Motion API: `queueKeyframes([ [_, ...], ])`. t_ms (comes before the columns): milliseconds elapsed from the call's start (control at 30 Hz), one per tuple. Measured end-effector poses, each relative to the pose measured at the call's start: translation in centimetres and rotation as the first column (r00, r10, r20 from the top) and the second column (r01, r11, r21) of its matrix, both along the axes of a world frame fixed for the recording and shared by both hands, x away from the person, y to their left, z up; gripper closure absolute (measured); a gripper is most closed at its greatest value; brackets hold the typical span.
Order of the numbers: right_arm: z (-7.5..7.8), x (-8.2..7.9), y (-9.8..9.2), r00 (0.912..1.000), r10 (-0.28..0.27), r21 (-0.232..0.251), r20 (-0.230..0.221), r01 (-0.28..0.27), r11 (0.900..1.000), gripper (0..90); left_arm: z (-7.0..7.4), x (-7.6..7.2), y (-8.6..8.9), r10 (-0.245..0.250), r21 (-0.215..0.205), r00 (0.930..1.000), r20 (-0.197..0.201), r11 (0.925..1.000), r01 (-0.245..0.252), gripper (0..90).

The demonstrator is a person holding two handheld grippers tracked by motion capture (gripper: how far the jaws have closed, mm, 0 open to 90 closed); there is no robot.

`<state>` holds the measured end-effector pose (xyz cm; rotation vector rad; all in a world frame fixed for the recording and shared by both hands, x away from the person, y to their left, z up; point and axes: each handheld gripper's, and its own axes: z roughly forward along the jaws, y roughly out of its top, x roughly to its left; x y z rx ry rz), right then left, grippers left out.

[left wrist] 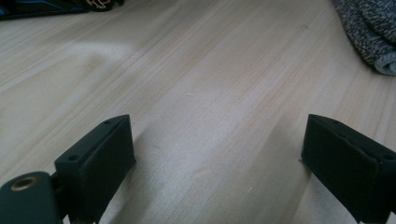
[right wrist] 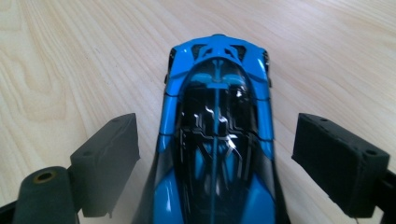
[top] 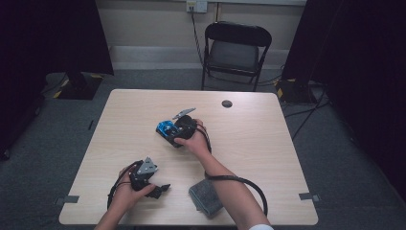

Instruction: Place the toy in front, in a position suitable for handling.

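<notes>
A: Any writing on the blue toy car (right wrist: 215, 140)?

B: None I can read. Glossy blue shell, black glazed canopy, wedge-shaped, near the middle of the pale wood-grain surface (top: 258, 143). My right gripper (right wrist: 215, 154) straddles it, jaws apart, a gap on each side.

A: And the left?

B: My left gripper (left wrist: 217, 154) sits low near the front edge, jaws wide apart over bare grain. Its view catches the knitted grey cloth (left wrist: 369, 28), speckled and soft; from above it's a folded lump.

No readable text, label, brand or number on anything in view.
</notes>
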<state>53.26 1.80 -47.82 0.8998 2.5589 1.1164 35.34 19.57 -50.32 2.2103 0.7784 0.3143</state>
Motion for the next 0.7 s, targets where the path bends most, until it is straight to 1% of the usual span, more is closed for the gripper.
queueKeyframes([
  [33, -0.1, 0.0, 0.3, 1.0, 0.002, -0.013, 0.007, -0.002, 1.0, 13.7, 0.0, 0.0, 0.0, -0.001, 0.001, 1.0, 0.0, 1.0, 0.001, 8.8],
  [100, -0.3, 0.2, 0.7, 1.0, 0.001, -0.031, 0.003, -0.001, 1.0, 13.7, 0.0, 0.0, 0.0, -0.001, 0.001, 1.0, 0.0, 1.0, 0.001, 8.8],
  [167, -0.5, 0.4, 0.9, 1.0, -0.002, -0.025, -0.004, 0.002, 1.0, 13.7, 0.0, 0.0, 0.0, -0.001, 0.001, 1.0, 0.0, 1.0, 0.001, 8.7],
  [233, -0.7, 0.5, 1.1, 1.0, -0.008, -0.029, 0.006, 0.008, 1.0, 13.9, 0.0, 0.0, 0.0, -0.001, 0.001, 1.0, 0.001, 1.0, 0.001, 8.8],
  [333, -1.1, 0.7, 1.2, 0.9997, -0.017, -0.035, -0.015, 0.017, 0.999, 14.1, 0.0, 0.0, 0.0, -0.001, 0.001, 1.0, 0.001, 1.0, 0.001, 8.8],
  [400, -1.2, 0.7, 1.2, 0.9997, -0.021, -0.042, -0.012, 0.021, 0.999, 14.1, 0.0, 0.0, 0.0, -0.001, 0.001, 1.0, 0.0, 1.0, 0.001, 8.8],
  [467, -1.3, 0.7, 1.2, 0.9995, -0.027, -0.024, -0.019, 0.027, 0.999, 16.2, 0.0, 0.0, 0.0, -0.001, 0.002, 1.0, 0.0, 1.0, 0.001, 8.8],
  [500, -1.3, 0.7, 1.2, 0.9995, -0.027, -0.024, -0.019, 0.027, 0.999, 16.2, 0.0, 0.0, 0.0, -0.001, 0.002, 1.0, 0.0, 1.0, 0.001, 8.8],
  [600, -1.6, 0.5, 1.4, 0.9996, -0.028, -0.041, -0.01, 0.028, 0.999, 21.3, 0.0, 0.0, 0.0, -0.001, 0.002, 1.0, 0.001, 1.0, 0.001, 8.7],
  [633, -1.7, 0.5, 1.4, 0.9996, -0.028, -0.048, -0.011, 0.027, 0.998, 22.7, 0.0, 0.0, 0.0, -0.006, 0.008, 1.0, 0.001, 0.9999, 0.006, 8.7],
  [700, -1.8, 0.5, 1.4, 0.9995, -0.03, -0.054, -0.009, 0.029, 0.998, 22.1, 0.0, 0.0, 0.0, -0.006, 0.008, 1.0, 0.001, 0.9999, 0.006, 8.8],
])
